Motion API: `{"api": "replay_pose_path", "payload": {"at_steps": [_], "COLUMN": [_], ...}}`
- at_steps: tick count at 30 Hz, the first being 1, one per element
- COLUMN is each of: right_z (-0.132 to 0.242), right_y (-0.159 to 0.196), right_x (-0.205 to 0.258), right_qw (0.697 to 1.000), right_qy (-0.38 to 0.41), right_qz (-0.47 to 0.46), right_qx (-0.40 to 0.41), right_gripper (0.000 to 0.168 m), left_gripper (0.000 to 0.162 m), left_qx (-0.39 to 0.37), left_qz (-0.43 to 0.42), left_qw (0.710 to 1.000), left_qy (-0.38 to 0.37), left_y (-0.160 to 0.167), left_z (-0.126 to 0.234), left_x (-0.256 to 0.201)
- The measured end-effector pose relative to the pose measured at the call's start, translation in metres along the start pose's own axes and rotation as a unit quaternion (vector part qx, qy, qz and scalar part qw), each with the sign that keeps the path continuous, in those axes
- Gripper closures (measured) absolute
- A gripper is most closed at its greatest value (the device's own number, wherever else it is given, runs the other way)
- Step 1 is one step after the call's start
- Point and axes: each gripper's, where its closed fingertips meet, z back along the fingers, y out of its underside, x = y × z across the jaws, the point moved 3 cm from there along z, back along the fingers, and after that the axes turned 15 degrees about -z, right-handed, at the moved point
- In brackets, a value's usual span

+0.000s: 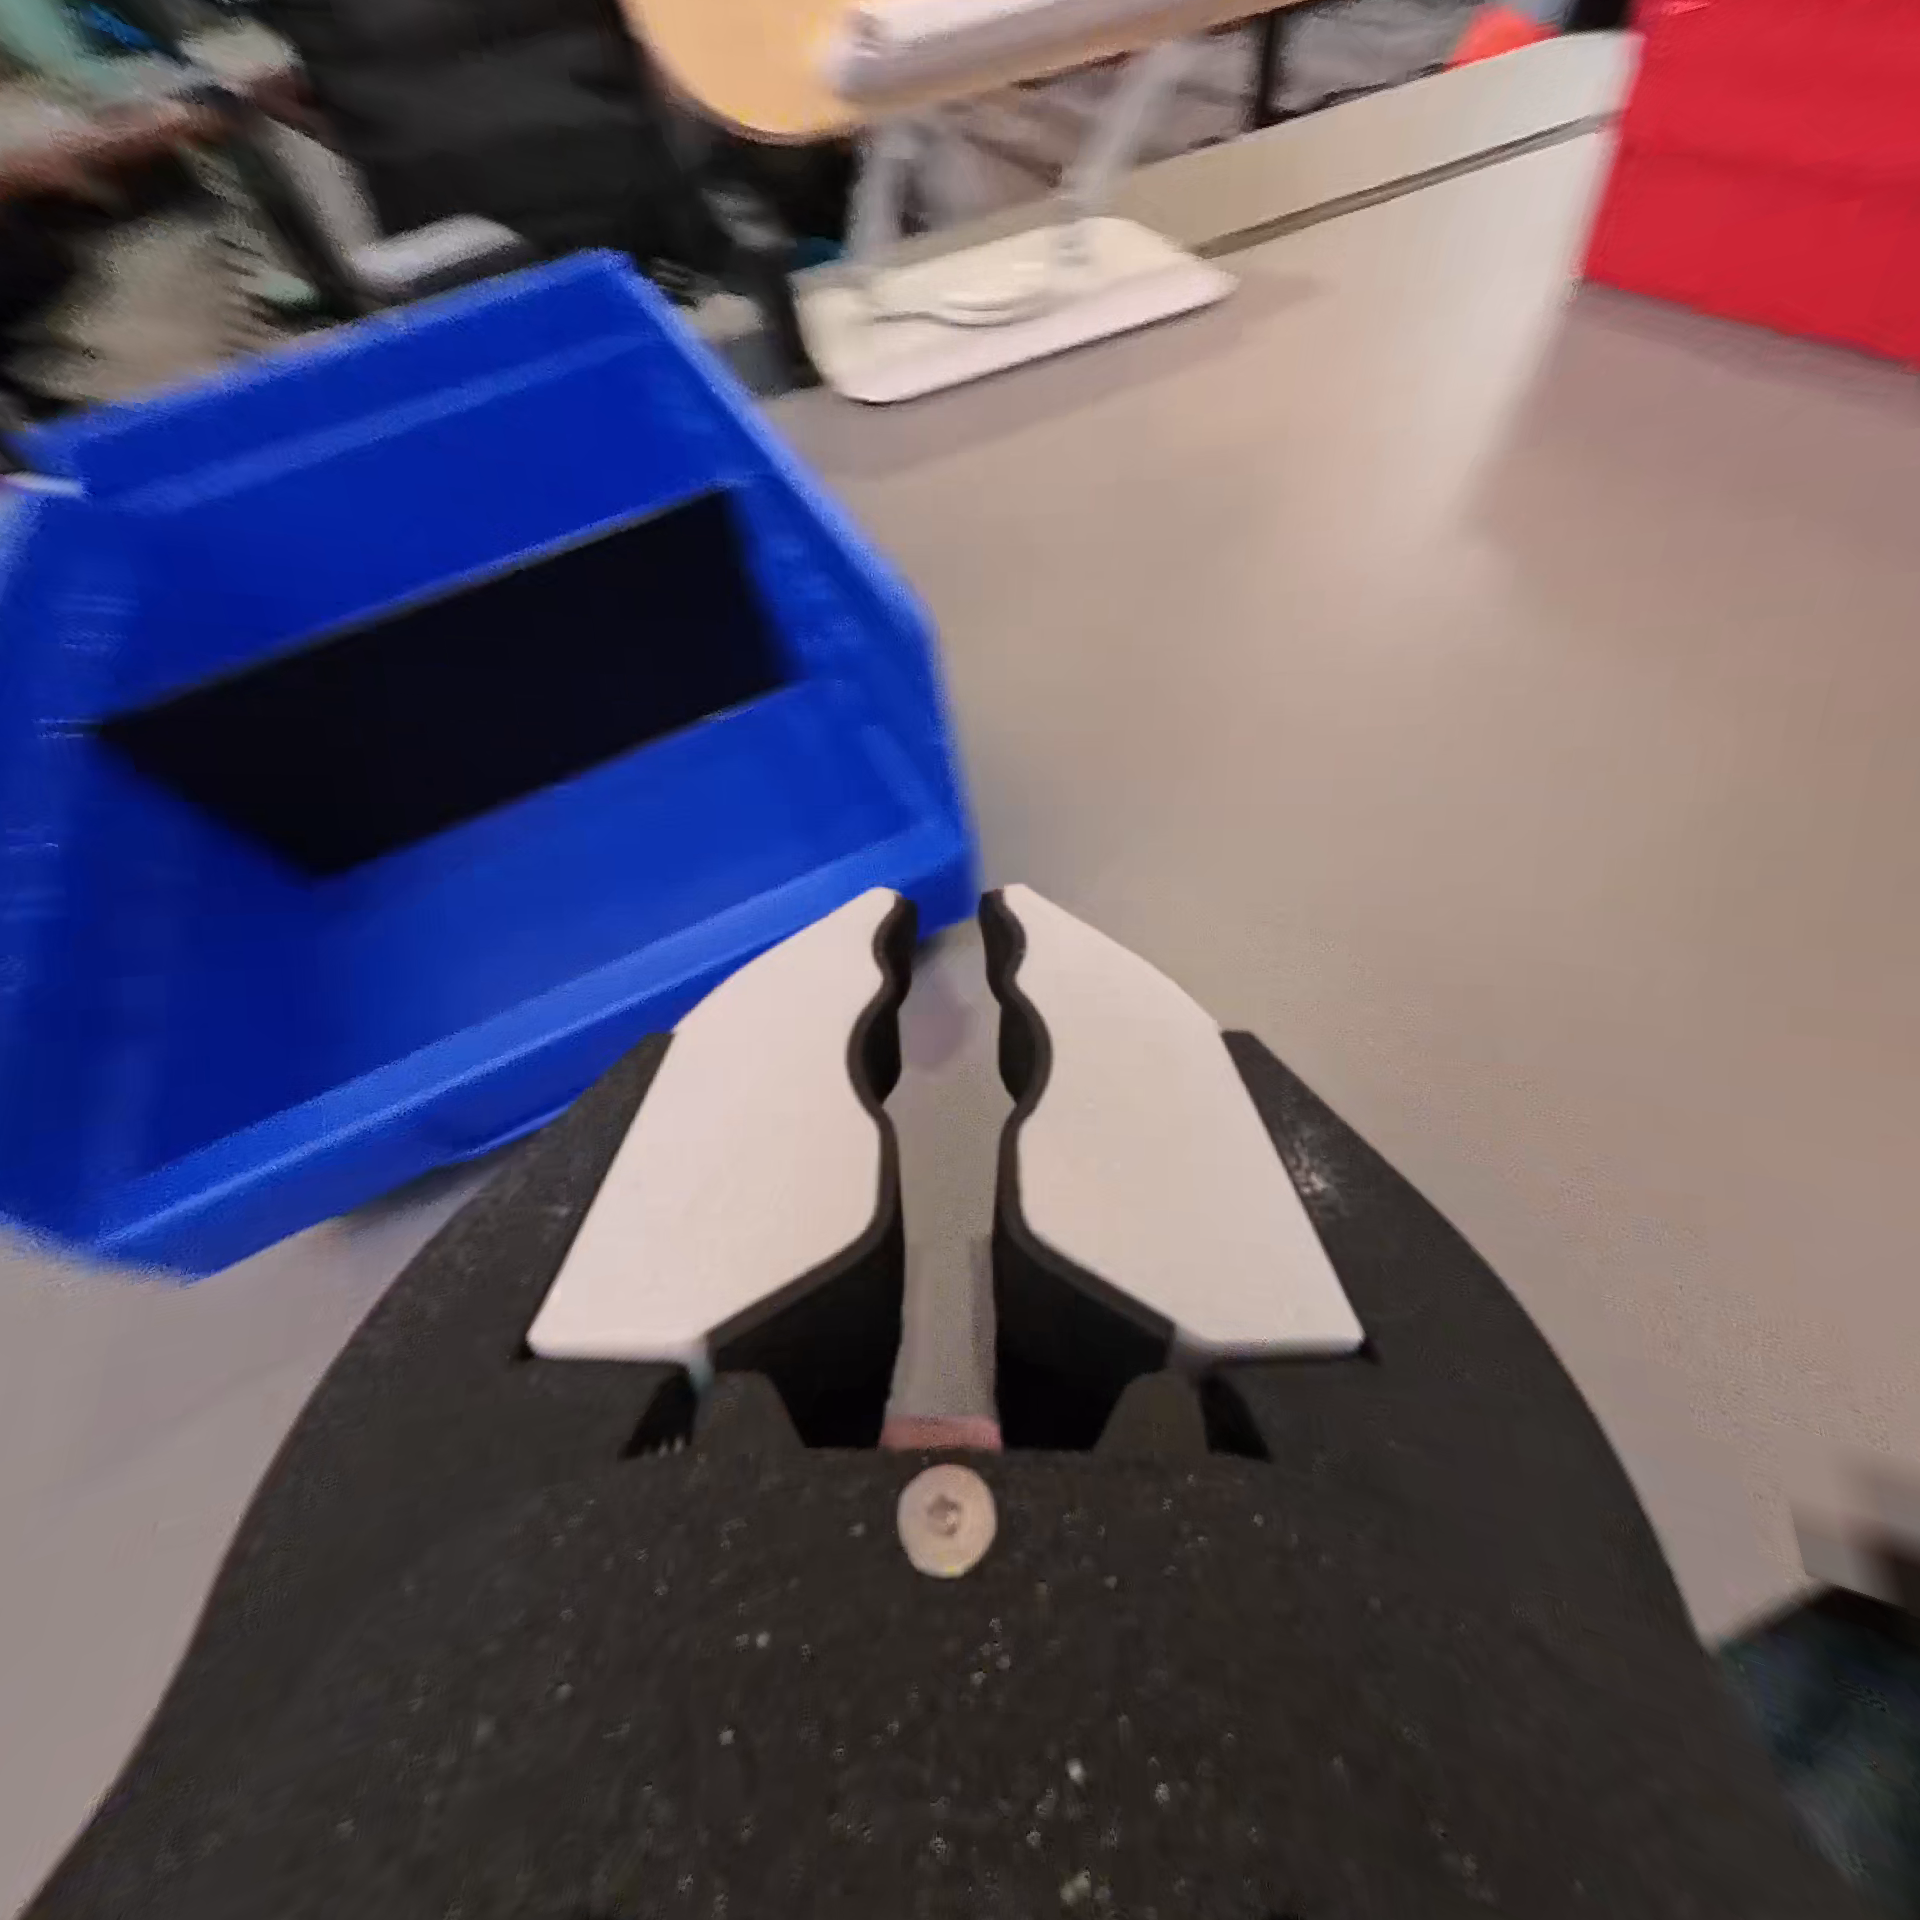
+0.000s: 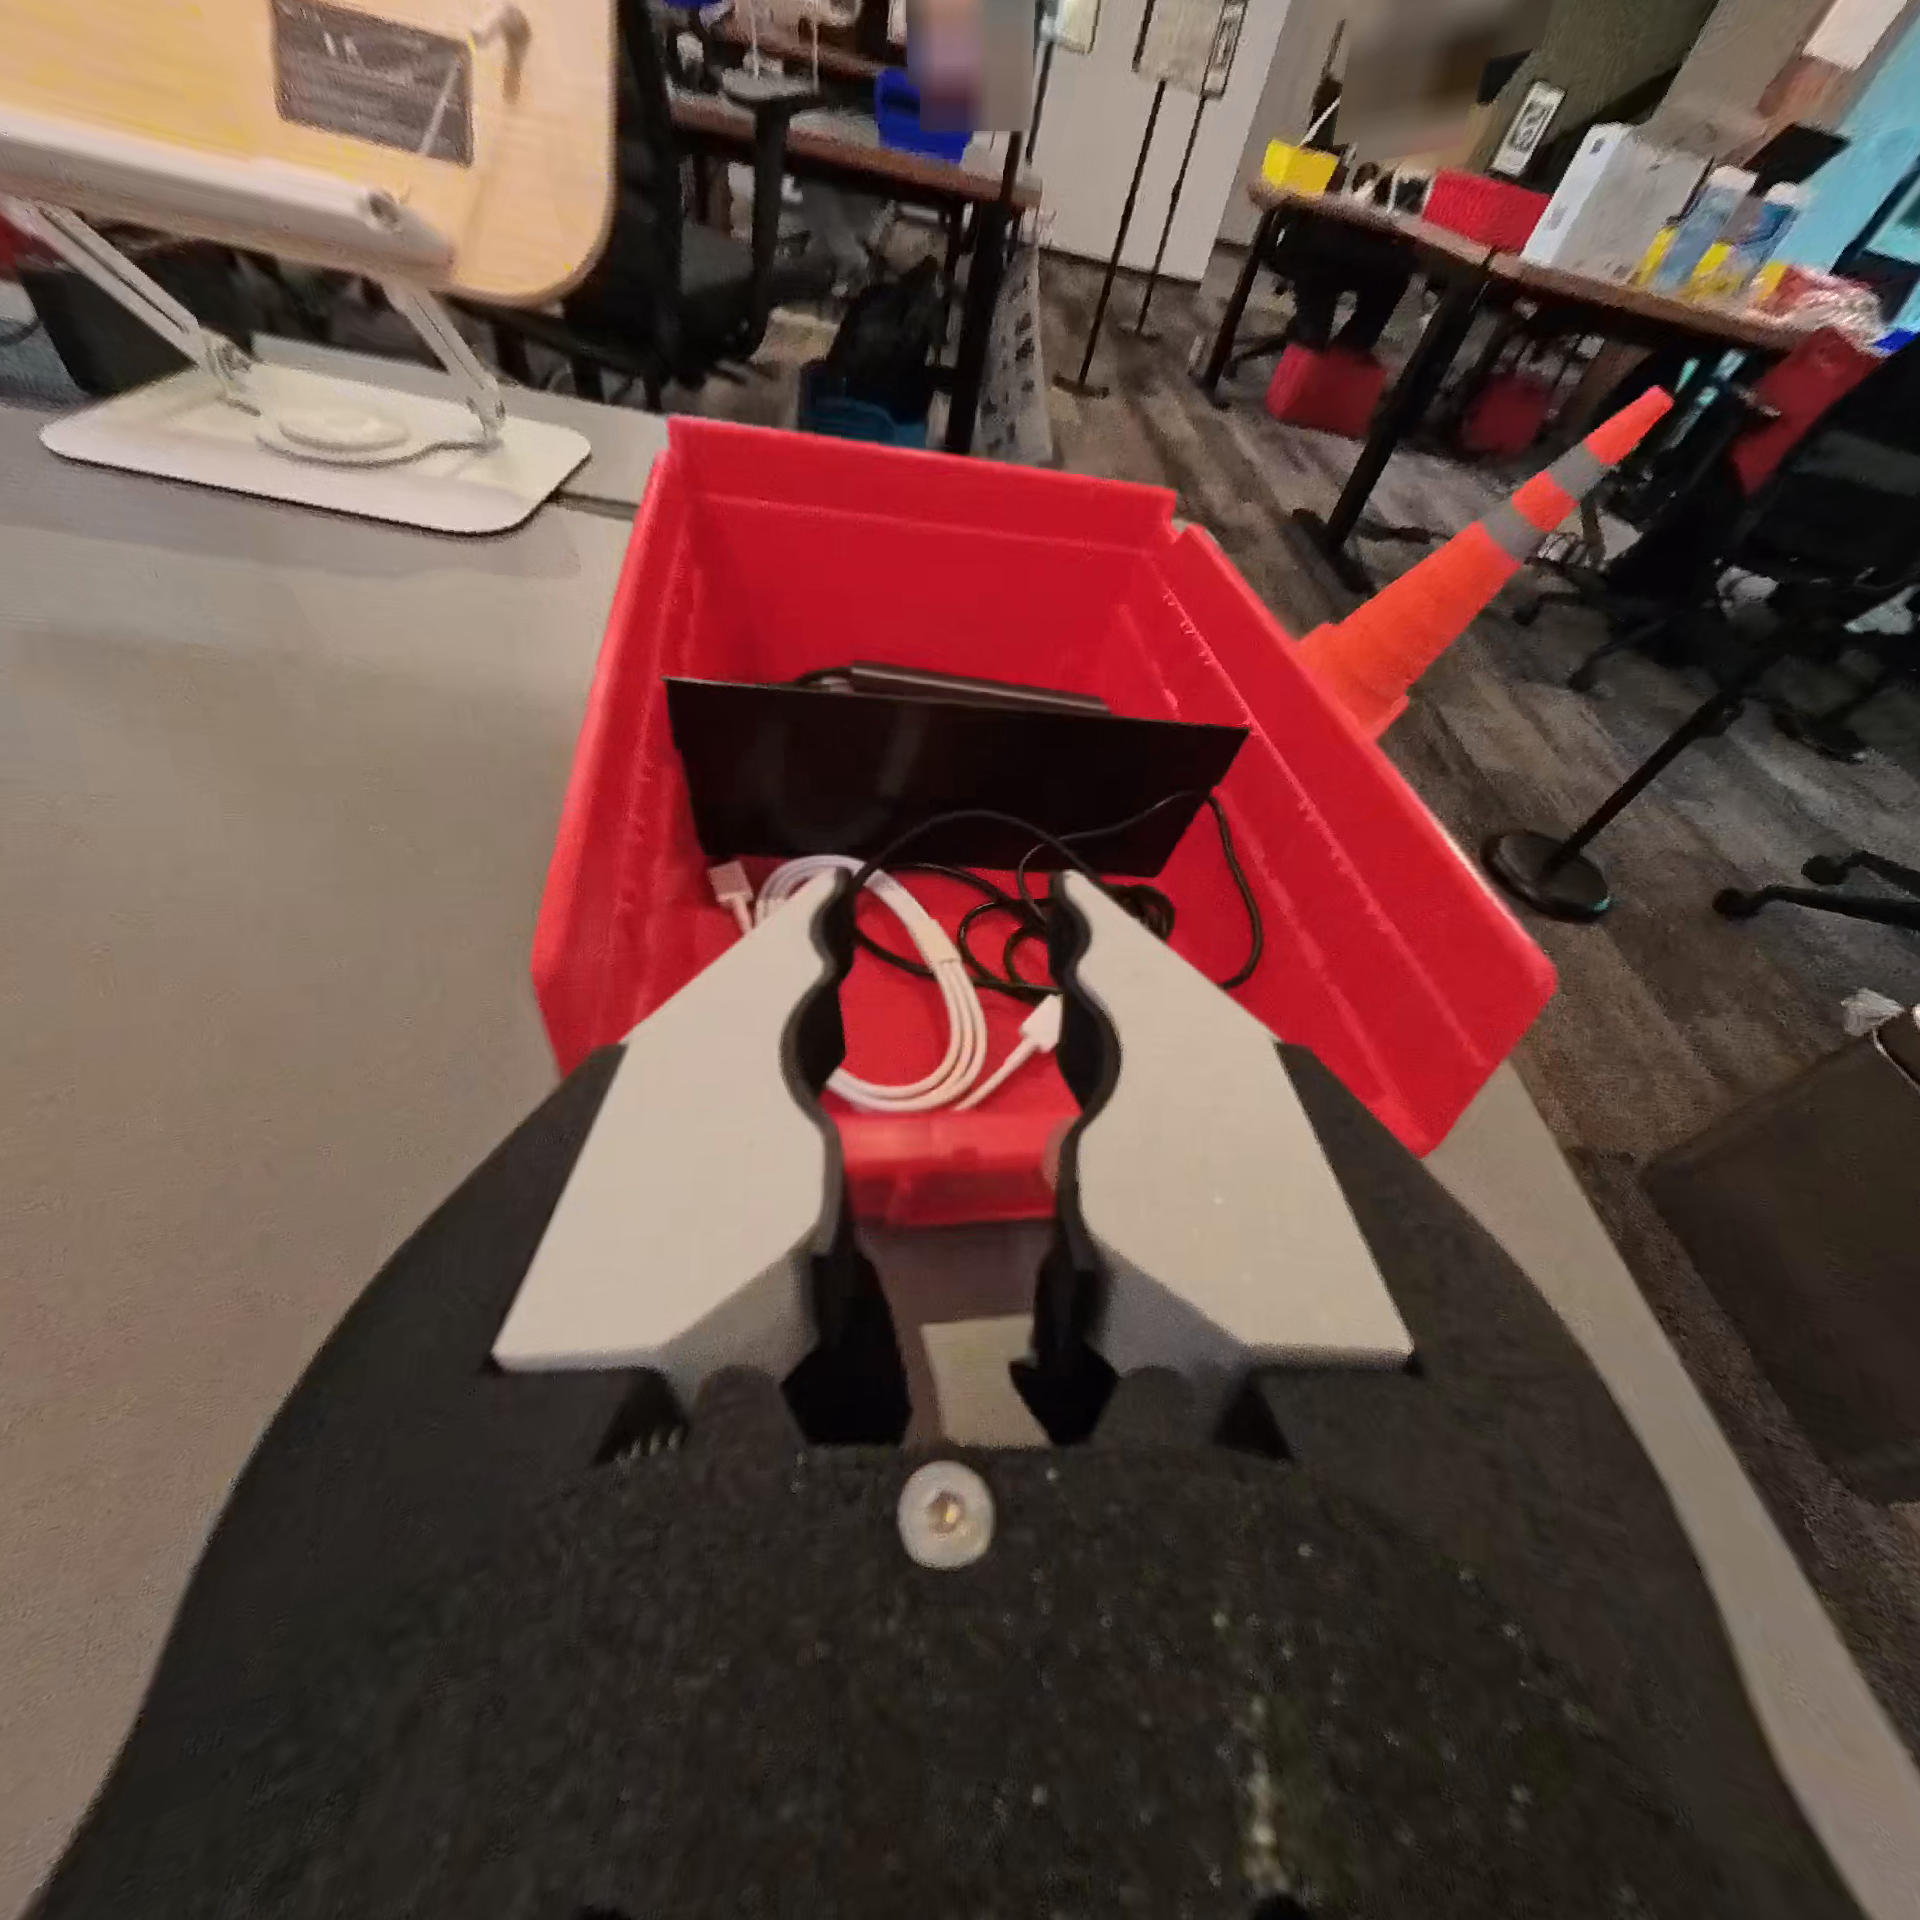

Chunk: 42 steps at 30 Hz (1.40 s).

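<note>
In the left wrist view my left gripper (image 1: pixel 948 909) hovers over the grey table (image 1: pixel 1351 831). Its jaws stand a narrow gap apart with nothing clearly between them. A blue bin (image 1: pixel 312 1039) lies just ahead and to its left, blurred, with a dark flat panel (image 1: pixel 447 675) inside. In the right wrist view my right gripper (image 2: pixel 951 888) is open and empty, above the near end of a red bin (image 2: pixel 1351 883). That bin holds a white cable (image 2: pixel 935 1039), a thin black cable (image 2: pixel 997 914) and an upright black panel (image 2: pixel 935 779).
A white stand (image 2: pixel 312 447) holding a wooden board sits at the table's far side; it also shows in the left wrist view (image 1: pixel 997 312). The red bin (image 1: pixel 1766 177) shows far right there. An orange cone (image 2: pixel 1455 592) stands on the floor beyond the table's right edge.
</note>
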Motion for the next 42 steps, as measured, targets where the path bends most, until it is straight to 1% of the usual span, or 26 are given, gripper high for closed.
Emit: {"api": "replay_pose_path", "payload": {"at_steps": [1,3,4,6,8,10,12,15,17,19,21,24,25,26,27,28,29,31,32,33,34,35,36,38,39,42], "right_z": [0.008,0.015,0.014,0.008,0.003,-0.001,-0.001,0.0,0.002,0.003,0.007,0.01,0.012,0.017,0.025,0.026,0.022,0.012,0.009,0.003,-0.003,-0.006,-0.008,-0.007,-0.004,0.013], "right_y": [0.006,0.014,0.016,0.026,0.035,0.04,0.039,0.038,0.04,0.039,0.036,0.036,0.039,0.044,0.052,0.053,0.053,0.049,0.042,0.037,0.036,0.035,0.036,0.038,0.04,0.045], "right_x": [0.006,0.012,0.012,0.004,0.001,-0.002,-0.006,-0.011,-0.016,-0.019,-0.018,-0.012,-0.005,0.01,0.031,0.041,0.046,0.063,0.072,0.08,0.086,0.093,0.102,0.119,0.129,0.158], "right_qw": [1.0,0.999,0.998,0.998,0.997,0.995,0.996,0.995,0.994,0.993,0.992,0.989,0.987,0.978,0.963,0.962,0.969,0.973,0.976,0.979,0.981,0.983,0.982,0.981,0.979,0.973], "right_qy": [-0.015,-0.038,-0.043,-0.042,-0.063,-0.073,-0.066,-0.074,-0.075,-0.082,-0.092,-0.11,-0.123,-0.166,-0.223,-0.23,-0.208,-0.193,-0.185,-0.176,-0.159,-0.151,-0.151,-0.157,-0.168,-0.2], "right_qz": [0.002,0.03,0.04,0.035,0.003,-0.011,-0.005,-0.023,-0.026,-0.029,-0.04,-0.044,-0.041,-0.033,-0.022,-0.008,0.007,0.007,-0.004,-0.016,-0.023,-0.019,-0.015,-0.014,-0.011,0.016], "right_qx": [-0.005,0.022,0.025,0.037,0.054,0.066,0.064,0.065,0.072,0.079,0.078,0.087,0.098,0.121,0.146,0.145,0.135,0.129,0.113,0.104,0.107,0.106,0.108,0.11,0.113,0.112], "right_gripper": [0.137,0.133,0.133,0.132,0.131,0.129,0.128,0.128,0.128,0.127,0.127,0.122,0.119,0.113,0.101,0.099,0.104,0.105,0.106,0.109,0.111,0.113,0.113,0.111,0.111,0.115], "left_gripper": [0.148,0.147,0.145,0.14,0.14,0.14,0.144,0.151,0.152,0.157,0.161,0.161,0.161,0.16,0.16,0.159,0.157,0.15,0.142,0.131,0.125,0.123,0.12,0.12,0.119,0.116], "left_qx": [-0.001,-0.015,-0.017,-0.01,-0.008,0.006,0.016,0.005,0.01,0.012,0.013,0.02,0.02,0.02,0.02,0.019,0.02,0.026,0.042,0.072,0.107,0.131,0.135,0.102,0.078,0.04], "left_qz": [-0.008,-0.001,0.008,0.043,0.08,0.091,0.101,0.13,0.145,0.155,0.157,0.139,0.134,0.13,0.128,0.124,0.118,0.094,0.078,0.059,0.036,0.011,-0.011,-0.021,-0.016,-0.006], "left_qw": [0.999,0.995,0.994,0.995,0.994,0.994,0.993,0.991,0.989,0.988,0.988,0.99,0.991,0.991,0.992,0.992,0.993,0.995,0.996,0.995,0.992,0.988,0.985,0.983,0.986,0.994], "left_qy": [-0.043,-0.102,-0.108,-0.095,-0.071,-0.054,-0.051,-0.037,-0.026,-0.017,0.003,0.003,0.002,0.002,0.003,0.006,0.006,0.004,-0.004,-0.023,-0.054,-0.087,-0.111,-0.148,-0.147,-0.097], "left_y": [0.005,0.012,0.015,0.02,0.021,0.024,0.025,0.027,0.03,0.031,0.028,0.027,0.026,0.025,0.024,0.023,0.023,0.025,0.03,0.038,0.046,0.051,0.051,0.044,0.038,0.024], "left_z": [0.007,0.018,0.02,0.019,0.013,0.007,0.007,0.009,0.008,0.009,0.009,0.009,0.01,0.01,0.01,0.01,0.01,0.01,0.01,0.01,0.011,0.014,0.017,0.026,0.027,0.021], "left_x": [0.012,0.027,0.03,0.034,0.031,0.028,0.028,0.029,0.031,0.029,0.022,0.016,0.015,0.015,0.014,0.012,0.011,0.006,0.004,0.004,0.007,0.011,0.013,0.016,0.015,-0.004]}}
